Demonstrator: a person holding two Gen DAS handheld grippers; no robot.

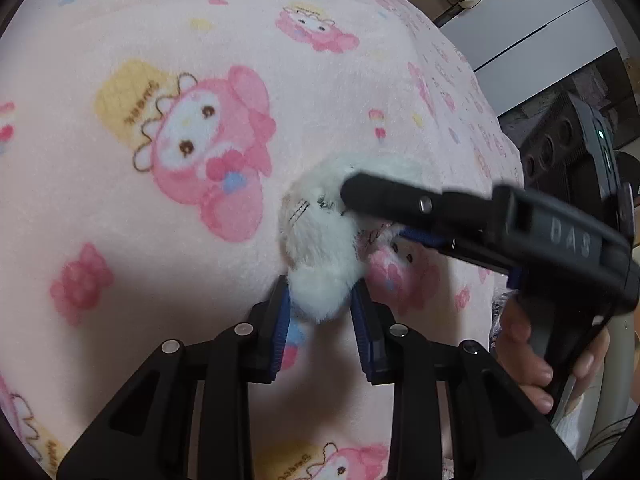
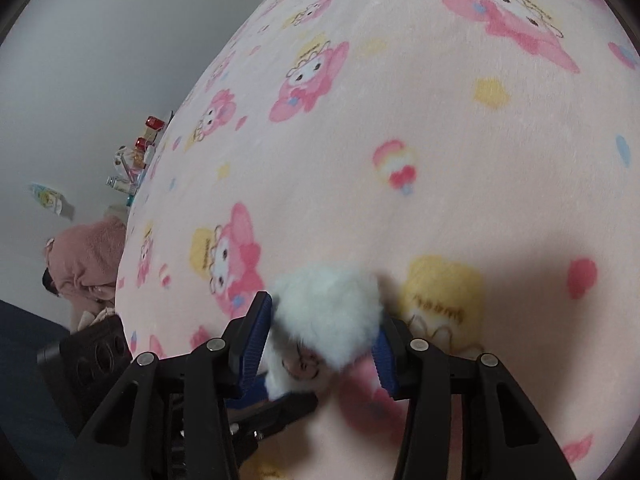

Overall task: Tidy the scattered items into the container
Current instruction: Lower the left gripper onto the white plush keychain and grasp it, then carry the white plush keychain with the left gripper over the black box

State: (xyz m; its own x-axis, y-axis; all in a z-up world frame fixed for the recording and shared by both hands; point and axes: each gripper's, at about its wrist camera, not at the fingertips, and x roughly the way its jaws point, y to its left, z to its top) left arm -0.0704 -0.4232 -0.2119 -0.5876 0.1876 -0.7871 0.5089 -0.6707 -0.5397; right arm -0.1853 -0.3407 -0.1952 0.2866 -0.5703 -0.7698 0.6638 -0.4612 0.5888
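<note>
A small white fluffy plush toy with a stitched face lies on a pink cartoon-print blanket. In the left wrist view my left gripper holds the toy's lower end, its blue pads pressing on both sides. My right gripper reaches in from the right, one black finger across the toy's top. The right wrist view shows the plush toy squeezed between the blue pads of my right gripper. No container shows in either view.
A person's hand grips the right tool's handle. The blanket's edge drops off at the left of the right wrist view, where a pink cushion and several small bottles sit. White cabinet beyond the blanket.
</note>
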